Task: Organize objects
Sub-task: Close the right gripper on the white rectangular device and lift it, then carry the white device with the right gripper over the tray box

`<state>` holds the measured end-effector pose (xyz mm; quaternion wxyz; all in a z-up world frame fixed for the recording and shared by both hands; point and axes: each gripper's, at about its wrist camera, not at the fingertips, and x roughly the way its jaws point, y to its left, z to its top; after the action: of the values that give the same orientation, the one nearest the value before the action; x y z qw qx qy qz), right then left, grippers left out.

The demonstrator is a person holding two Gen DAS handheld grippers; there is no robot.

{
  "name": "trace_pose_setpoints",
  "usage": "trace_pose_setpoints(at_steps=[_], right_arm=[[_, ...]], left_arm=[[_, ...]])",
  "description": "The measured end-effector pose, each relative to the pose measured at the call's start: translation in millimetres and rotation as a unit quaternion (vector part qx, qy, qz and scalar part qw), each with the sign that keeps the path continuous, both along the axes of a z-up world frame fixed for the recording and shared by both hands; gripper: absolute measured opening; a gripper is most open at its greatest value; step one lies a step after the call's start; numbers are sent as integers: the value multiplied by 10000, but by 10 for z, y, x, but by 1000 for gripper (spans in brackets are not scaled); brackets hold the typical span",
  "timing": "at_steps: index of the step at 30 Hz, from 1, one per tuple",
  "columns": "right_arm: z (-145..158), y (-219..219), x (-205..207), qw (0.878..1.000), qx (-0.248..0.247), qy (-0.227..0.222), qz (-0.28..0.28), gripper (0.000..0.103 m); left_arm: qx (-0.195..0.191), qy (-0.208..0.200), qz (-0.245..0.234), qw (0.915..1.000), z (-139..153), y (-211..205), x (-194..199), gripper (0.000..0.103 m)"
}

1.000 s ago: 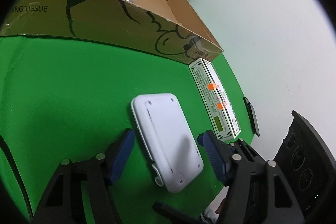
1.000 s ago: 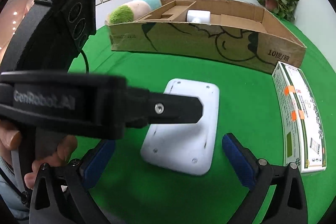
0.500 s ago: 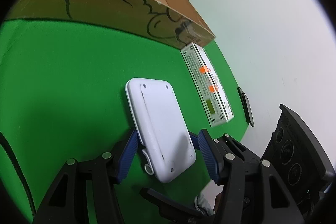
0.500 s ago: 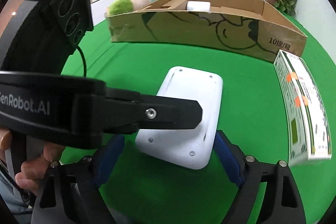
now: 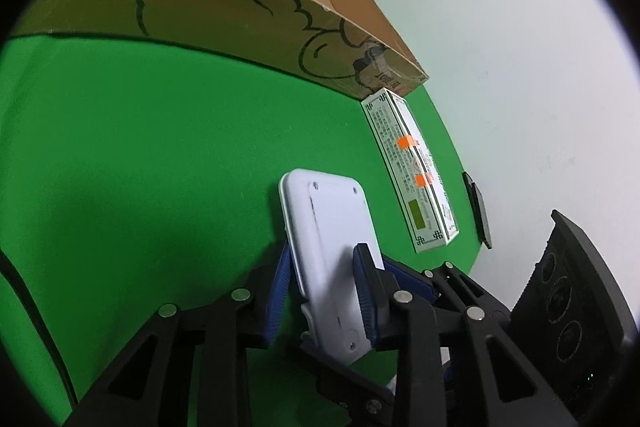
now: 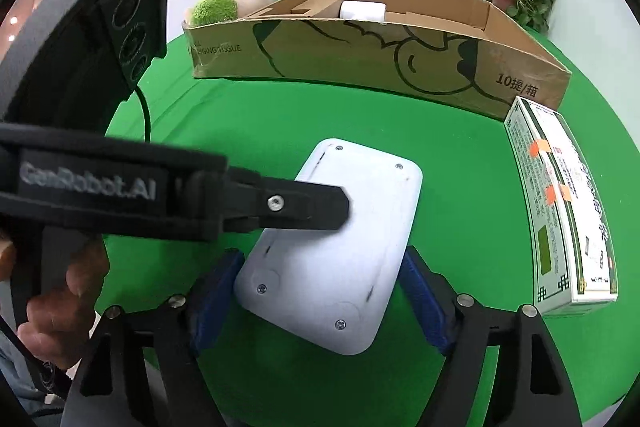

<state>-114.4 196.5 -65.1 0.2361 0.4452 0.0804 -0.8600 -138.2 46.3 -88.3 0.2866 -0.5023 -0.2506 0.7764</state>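
1. The white device (image 6: 332, 247), a flat rounded plastic case lying screw-side up, sits on the green table (image 6: 248, 115) in front of the long cardboard box (image 6: 360, 55), which is probably where it is meant to go.
2. The left gripper (image 5: 324, 291) has just been closing and now pinches the device's thin edge between its blue pads; in the left wrist view the case is tipped up on that edge, likely so that it can be gripped across its thickness.
3. The right gripper (image 6: 316, 291) has just been narrowing too; its pads flank the near end of the case across its width, close on both sides, but I cannot tell whether they press. It seems placed to steady the case as it tilts.
4. The green-and-white carton (image 6: 560, 211) lies well to the right, its far end near the box corner, clear of both tools.
5. A white block (image 6: 362, 11) already rests inside the box.
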Motion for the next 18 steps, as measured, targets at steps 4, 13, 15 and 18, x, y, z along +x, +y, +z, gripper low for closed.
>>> trace_pose_setpoints(at_steps=[4, 13, 15, 18], right_arm=[[3, 1, 52, 10000, -29, 23, -62, 75], [369, 30, 89, 9982, -176, 567, -57, 73], [509, 29, 88, 9970, -215, 747, -24, 73], [675, 24, 38, 9954, -312, 909, 15, 71]], left_arm=[[-95, 102, 6, 9999, 56, 26, 60, 27], [57, 781, 81, 9969, 582, -7, 168, 20], [90, 949, 102, 9954, 732, 3, 179, 19], [85, 1178, 100, 9929, 902, -5, 181, 18]])
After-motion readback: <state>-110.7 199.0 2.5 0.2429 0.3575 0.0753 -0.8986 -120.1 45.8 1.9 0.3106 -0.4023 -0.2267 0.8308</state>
